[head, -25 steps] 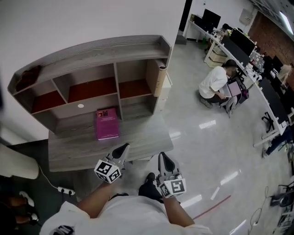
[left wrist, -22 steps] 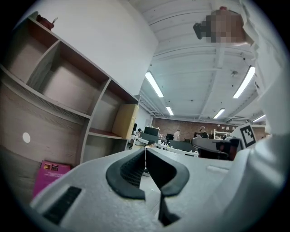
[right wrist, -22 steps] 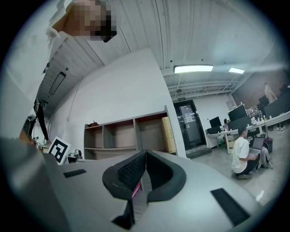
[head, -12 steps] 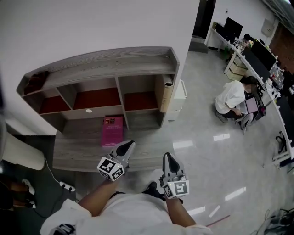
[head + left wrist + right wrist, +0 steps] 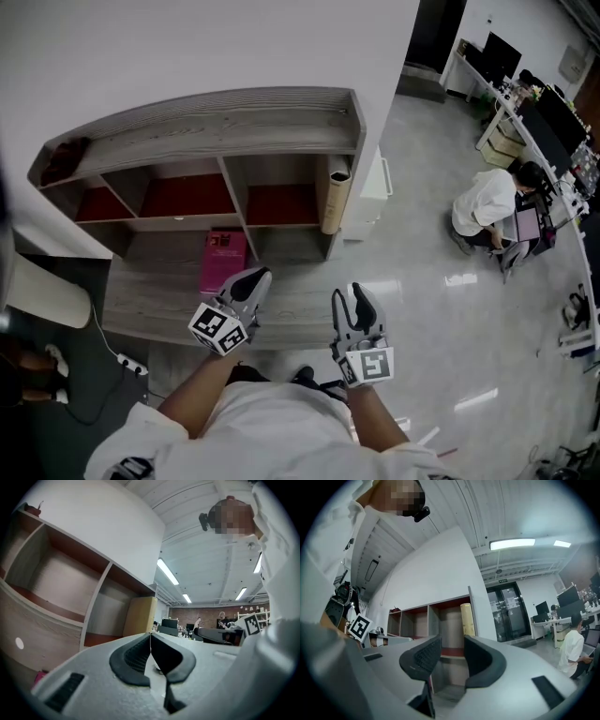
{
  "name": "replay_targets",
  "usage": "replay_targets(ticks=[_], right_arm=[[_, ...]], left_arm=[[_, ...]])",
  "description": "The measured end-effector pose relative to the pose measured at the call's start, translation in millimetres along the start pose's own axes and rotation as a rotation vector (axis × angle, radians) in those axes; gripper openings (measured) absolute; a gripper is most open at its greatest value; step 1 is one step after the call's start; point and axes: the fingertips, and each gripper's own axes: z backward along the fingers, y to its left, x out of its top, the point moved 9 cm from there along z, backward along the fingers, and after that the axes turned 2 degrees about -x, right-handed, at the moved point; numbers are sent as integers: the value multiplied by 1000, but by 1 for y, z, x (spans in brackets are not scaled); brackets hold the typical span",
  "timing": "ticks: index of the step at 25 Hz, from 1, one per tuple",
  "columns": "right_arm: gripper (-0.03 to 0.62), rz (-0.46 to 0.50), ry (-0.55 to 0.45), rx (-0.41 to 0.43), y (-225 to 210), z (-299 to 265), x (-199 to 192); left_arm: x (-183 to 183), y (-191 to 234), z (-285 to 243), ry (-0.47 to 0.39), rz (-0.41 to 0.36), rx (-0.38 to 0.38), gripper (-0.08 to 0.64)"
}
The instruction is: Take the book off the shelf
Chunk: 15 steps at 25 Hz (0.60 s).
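So the main change from a second ago is that the person has stepped in. Both tools hung out over the floor short of the table [image 5: 150, 305] before. Now the left tool [image 5: 251, 279] has its tip over the table's front part, just beside the near end of the book [image 5: 223, 258]. The right tool [image 5: 349, 298] sits further right, near the table's front edge and well apart from the book.

The other change is that the right tool's jaws have just been opening. Its own view shows a clear gap with nothing between them, only the shelf [image 5: 234, 122] bays behind. The left tool's jaws are pressed together at the tips and hold nothing.

The pink book hasn't budged. It lies flat on the table at the mouth of the middle lower bay, just left of the divider, and nothing is touching it.

My read is that this is still the approach and the grab hasn't started. The opened right tool looks like the one getting ready, but the left one is closer, so I can't say which will take it.
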Motion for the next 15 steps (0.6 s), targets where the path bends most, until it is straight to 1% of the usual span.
replay_targets(ticks=[2, 4, 6, 8, 12, 15], right_arm=[[112, 10, -7, 5, -8, -11, 6], [115, 15, -8, 4, -13, -25, 11], [136, 27, 5, 6, -15, -40, 15], [161, 42, 17, 1, -18, -58, 19], [196, 72, 44, -25, -21, -94, 28], [224, 93, 57, -51, -22, -114, 33]], left_arm=[[3, 3, -11, 2, -9, -13, 17], [8, 8, -20, 15, -43, -30, 17], [12, 14, -29, 33, -86, -38, 17], [16, 22, -39, 37, -110, -58, 17], [22, 38, -52, 24, -98, -123, 17], [20, 50, -59, 33, -77, -160, 18]])
